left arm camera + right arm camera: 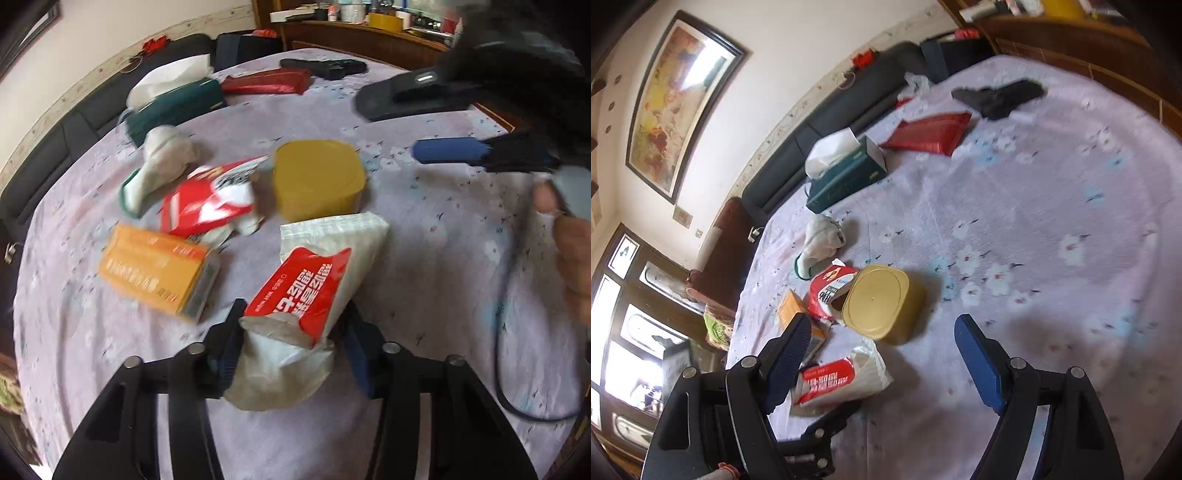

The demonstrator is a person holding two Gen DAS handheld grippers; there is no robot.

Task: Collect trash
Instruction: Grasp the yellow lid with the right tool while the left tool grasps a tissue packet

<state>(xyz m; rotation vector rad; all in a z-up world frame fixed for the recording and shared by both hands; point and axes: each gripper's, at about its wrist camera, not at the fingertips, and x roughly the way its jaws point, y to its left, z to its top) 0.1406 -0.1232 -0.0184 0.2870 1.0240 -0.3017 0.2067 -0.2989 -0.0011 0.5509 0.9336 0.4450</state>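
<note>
as litter lay scattered on the lilac flowered bench (pixel 424 229), the left claw (pixel 291 350) pinched the crumpled white-and-red wet-wipe packet (pixel 314 280) by its near end, seemingly to lift it away. the right claw (pixel 882 362) hovered spread and empty. a green tissue box (pixel 846 177) held white tissues; the yellow lidded tub (pixel 879 302) stayed shut.

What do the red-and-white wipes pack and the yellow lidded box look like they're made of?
Wipes pack: thin plastic film, slightly glossy; it crumples and folds at the torn end between the left tongs. Yellow box: probably hard moulded plastic, smooth matte, with rounded corners and a lid seam.
</note>
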